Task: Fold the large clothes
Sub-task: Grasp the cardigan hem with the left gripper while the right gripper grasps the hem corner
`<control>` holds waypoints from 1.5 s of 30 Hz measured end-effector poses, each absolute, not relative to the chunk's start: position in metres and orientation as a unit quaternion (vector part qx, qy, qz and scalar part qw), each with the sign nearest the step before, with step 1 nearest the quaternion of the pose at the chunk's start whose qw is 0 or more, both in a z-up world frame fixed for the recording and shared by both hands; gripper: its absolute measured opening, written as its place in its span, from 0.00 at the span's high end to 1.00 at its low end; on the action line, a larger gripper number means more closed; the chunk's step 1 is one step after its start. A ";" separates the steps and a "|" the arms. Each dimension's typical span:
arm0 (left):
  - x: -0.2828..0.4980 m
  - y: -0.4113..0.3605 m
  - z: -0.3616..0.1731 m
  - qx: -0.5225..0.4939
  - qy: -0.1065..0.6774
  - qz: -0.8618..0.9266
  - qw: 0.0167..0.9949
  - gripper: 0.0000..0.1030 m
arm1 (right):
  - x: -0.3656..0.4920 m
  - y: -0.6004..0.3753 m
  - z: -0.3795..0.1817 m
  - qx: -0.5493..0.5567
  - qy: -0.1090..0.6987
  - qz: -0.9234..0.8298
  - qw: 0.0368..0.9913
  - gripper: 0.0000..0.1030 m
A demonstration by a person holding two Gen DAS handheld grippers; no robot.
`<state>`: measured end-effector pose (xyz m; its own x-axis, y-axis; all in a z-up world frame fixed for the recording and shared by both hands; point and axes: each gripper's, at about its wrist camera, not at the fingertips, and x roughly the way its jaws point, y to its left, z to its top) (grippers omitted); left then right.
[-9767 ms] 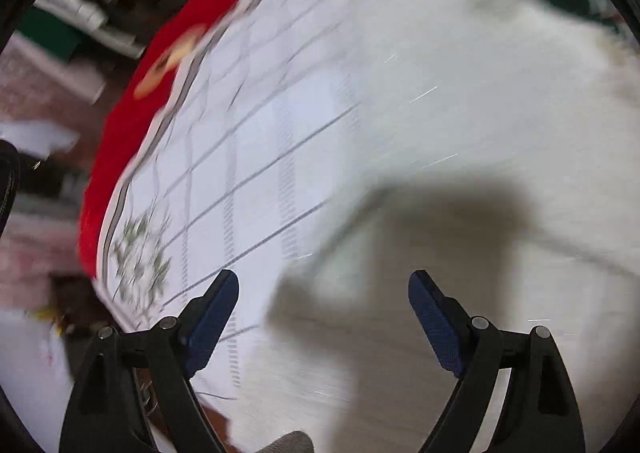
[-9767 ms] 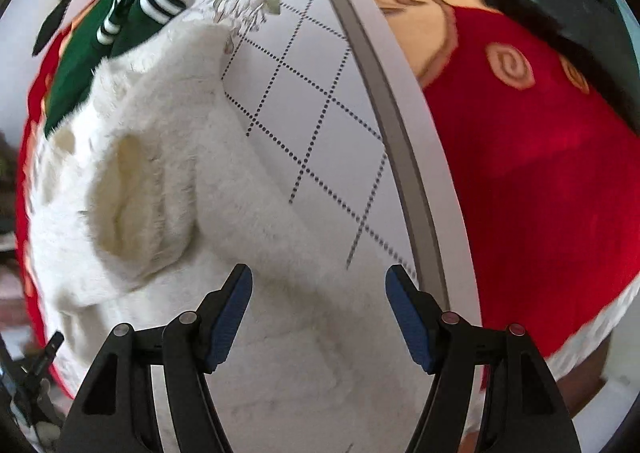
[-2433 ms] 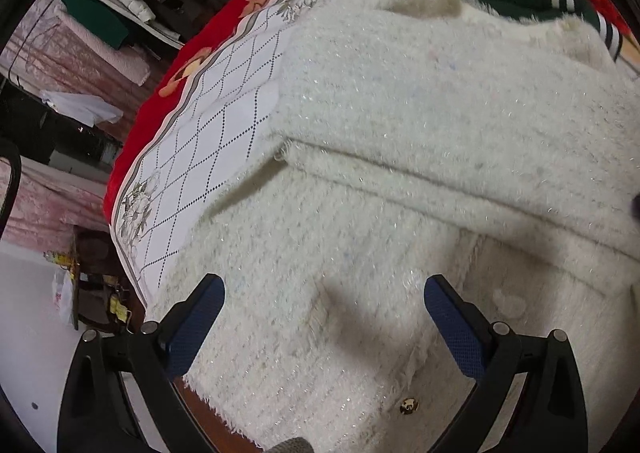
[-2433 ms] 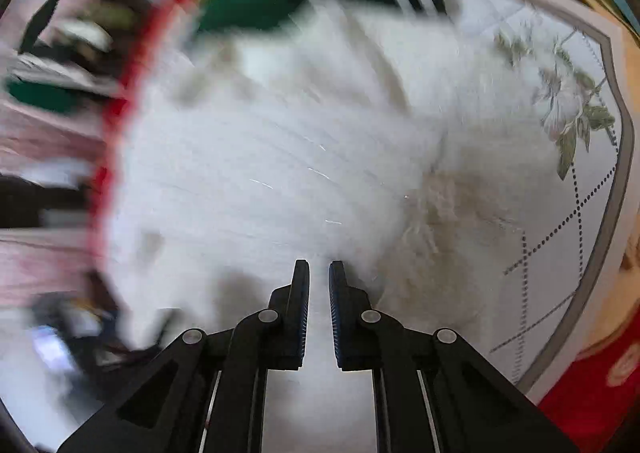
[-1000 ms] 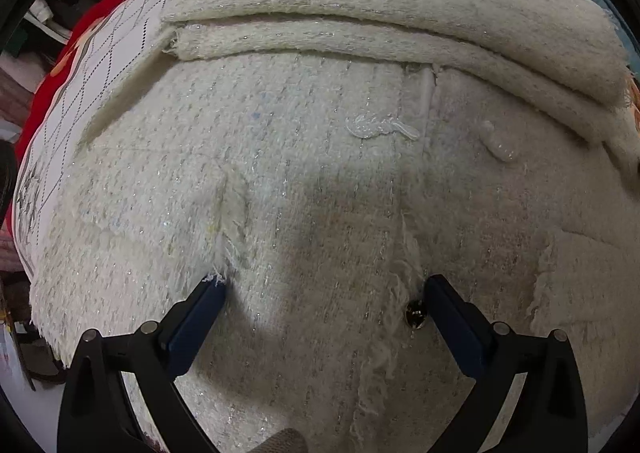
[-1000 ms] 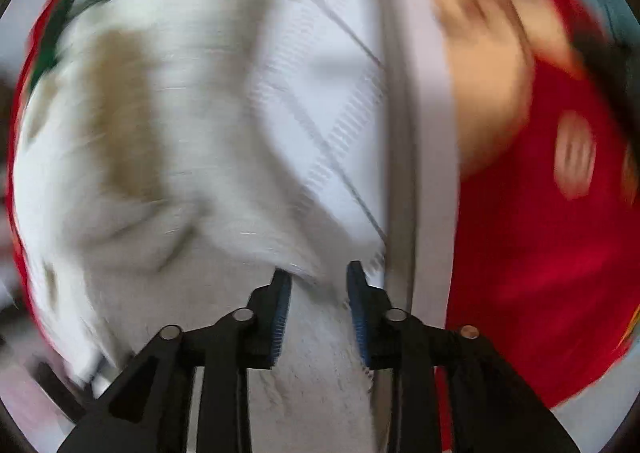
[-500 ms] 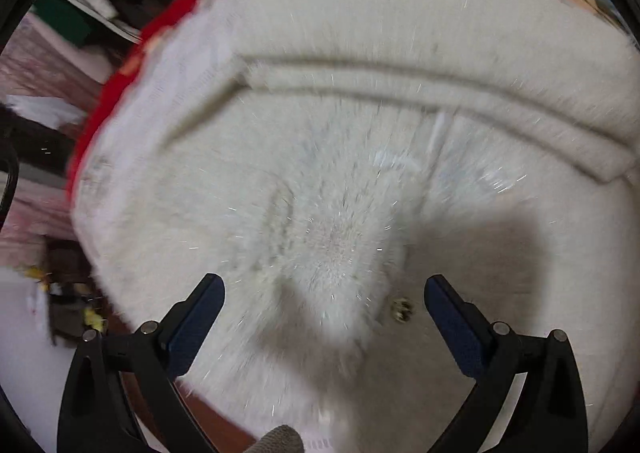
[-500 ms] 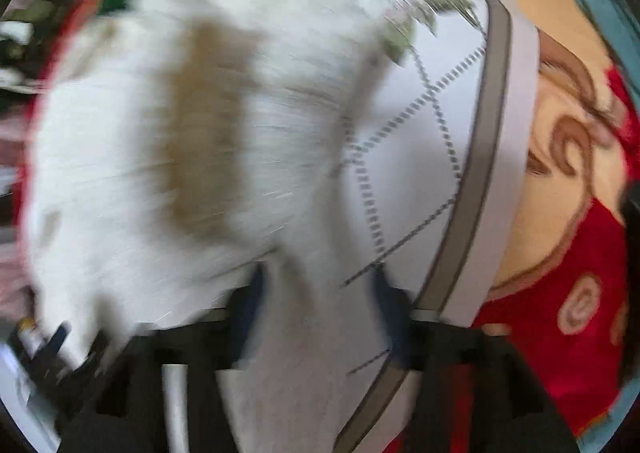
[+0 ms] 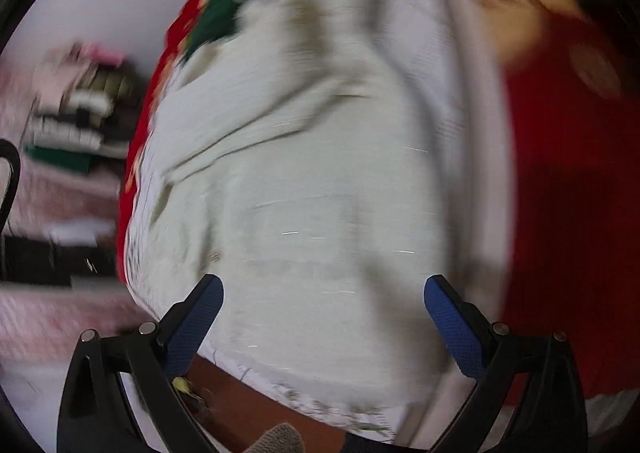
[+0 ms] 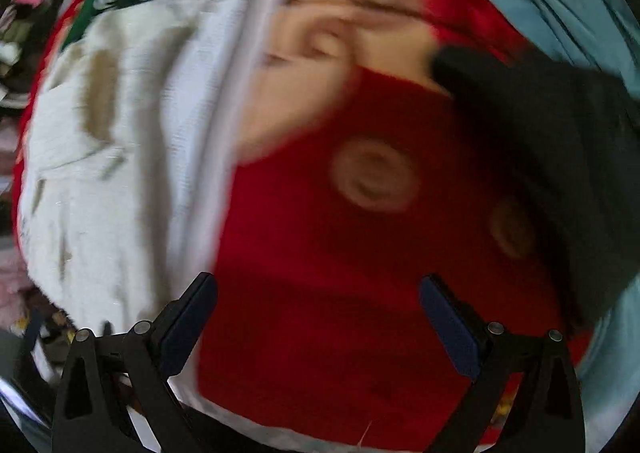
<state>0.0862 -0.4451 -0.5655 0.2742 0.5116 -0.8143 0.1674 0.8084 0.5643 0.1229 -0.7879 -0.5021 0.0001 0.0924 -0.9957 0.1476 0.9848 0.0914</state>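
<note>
The white coat [image 9: 320, 181] lies folded on the bed [image 9: 560, 193], so nothing needs holding. The left gripper [image 9: 322, 317] is wide open and empty above it. The right gripper [image 10: 318, 317] is opening, empty, over the red blanket [image 10: 320, 313].

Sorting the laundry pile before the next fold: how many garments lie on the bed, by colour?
White fuzzy garment: 1
Green striped garment: 1
Black garment: 1
Total: 3, blur permitting
</note>
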 end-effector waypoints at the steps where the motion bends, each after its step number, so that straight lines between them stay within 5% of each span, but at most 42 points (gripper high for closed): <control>1: 0.084 -0.457 -0.575 0.309 0.588 0.114 0.739 0.00 | 0.118 -0.800 -0.507 0.088 0.713 -0.030 0.695 0.01; 7: 0.089 -0.453 -0.632 0.368 0.589 0.157 0.702 0.00 | 0.122 -0.827 -0.528 0.097 0.719 -0.047 0.686 0.01; 12: 0.104 -0.420 -0.619 0.320 0.589 0.186 0.718 0.03 | 0.138 -0.807 -0.537 0.096 0.717 -0.024 0.690 0.01; 13: 0.106 -0.412 -0.615 0.305 0.590 0.190 0.723 0.24 | 0.141 -0.803 -0.539 0.096 0.717 -0.019 0.690 0.01; 14: 0.108 -0.405 -0.609 0.287 0.589 0.196 0.729 0.65 | 0.147 -0.796 -0.543 0.102 0.717 -0.010 0.690 0.01; 15: 0.108 -0.398 -0.601 0.258 0.592 0.193 0.739 0.79 | 0.154 -0.789 -0.547 0.115 0.714 0.002 0.691 0.01; 17: 0.107 -0.389 -0.587 0.224 0.588 0.187 0.754 0.88 | 0.168 -0.774 -0.550 0.152 0.702 0.041 0.694 0.01; 24: 0.103 -0.345 -0.539 0.186 0.551 0.177 0.794 0.90 | 0.234 -0.699 -0.547 0.279 0.614 0.204 0.710 0.01; 31: 0.104 -0.325 -0.544 0.152 0.563 0.153 0.798 0.90 | 0.295 -0.615 -0.616 0.376 0.652 0.202 0.627 0.02; 34: 0.106 -0.308 -0.536 0.128 0.567 0.127 0.804 0.90 | 0.307 -0.583 -0.633 0.379 0.667 0.151 0.624 0.61; 35: 0.106 -0.300 -0.531 0.119 0.566 0.119 0.807 0.91 | 0.314 -0.565 -0.641 0.373 0.668 0.138 0.629 0.66; 45: 0.116 -0.147 -0.453 -0.014 0.562 0.078 0.823 0.90 | 0.327 -0.446 -0.501 0.275 0.669 0.084 0.685 0.72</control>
